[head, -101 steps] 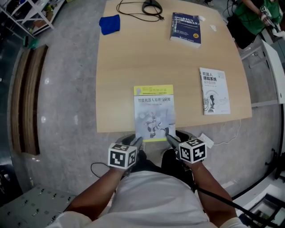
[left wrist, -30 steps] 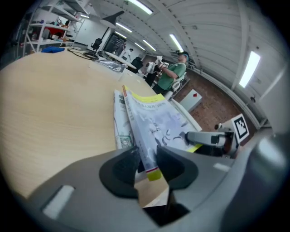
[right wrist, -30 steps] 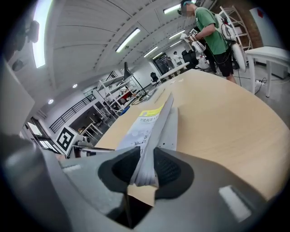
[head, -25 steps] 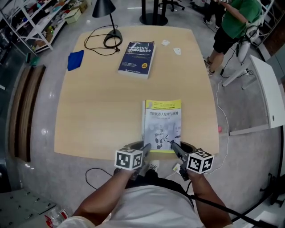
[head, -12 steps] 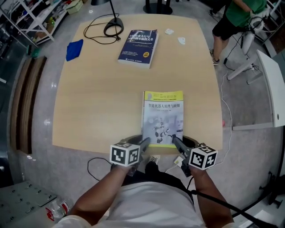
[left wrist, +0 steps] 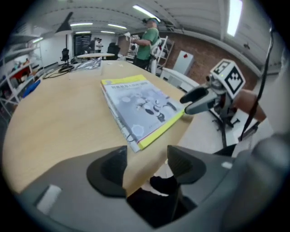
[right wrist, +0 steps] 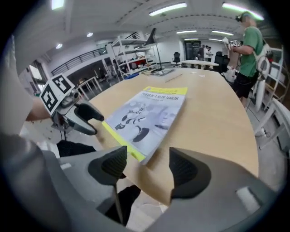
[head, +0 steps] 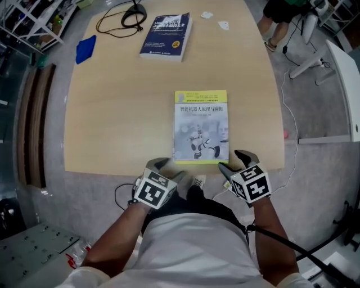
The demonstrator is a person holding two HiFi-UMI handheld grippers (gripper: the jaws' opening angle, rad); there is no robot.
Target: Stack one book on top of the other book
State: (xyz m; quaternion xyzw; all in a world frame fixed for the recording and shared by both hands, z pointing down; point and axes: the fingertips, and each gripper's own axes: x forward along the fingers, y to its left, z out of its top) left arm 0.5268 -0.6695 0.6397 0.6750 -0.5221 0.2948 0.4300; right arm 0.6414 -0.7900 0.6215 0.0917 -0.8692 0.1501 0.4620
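**Stacking drill at the table's near edge.** One light wooden table (head: 124, 101) fills the head view, its far end cut off at the top of the picture. One bystander in a green top (left wrist: 147, 38) stands beyond that far end, cropped to shorts and legs in the head view.

The wearer's two bare forearms (head: 121, 242) reach forward from below. Each hand carries one tool angled steeply down at the table's near edge. The left gripper (head: 170, 171) hangs just off the near left corner of the yellow-and-grey book (head: 201, 126), its marker cube (head: 153, 190) rolled to one side. The right gripper (head: 235, 162) hangs just off the near right corner. Both sets of jaws have just been opening and now stand wide apart. Nothing is between them but the table's rim and the floor below, and neither tool touches the book.

Two books show plainly. The yellow-and-grey one lies flat near the front edge, right of centre, and one dark blue book (head: 166, 29) lies well apart at the far side. A thin pale strip along the nearer book's left side suggests a pale book (left wrist: 118, 121) beneath it, otherwise hidden.

One blue cloth (head: 85, 49) sits at the far left edge. One black cable (head: 121, 17) coils out of frame. Two white scraps (head: 224, 25) lie beyond, too small to identify.
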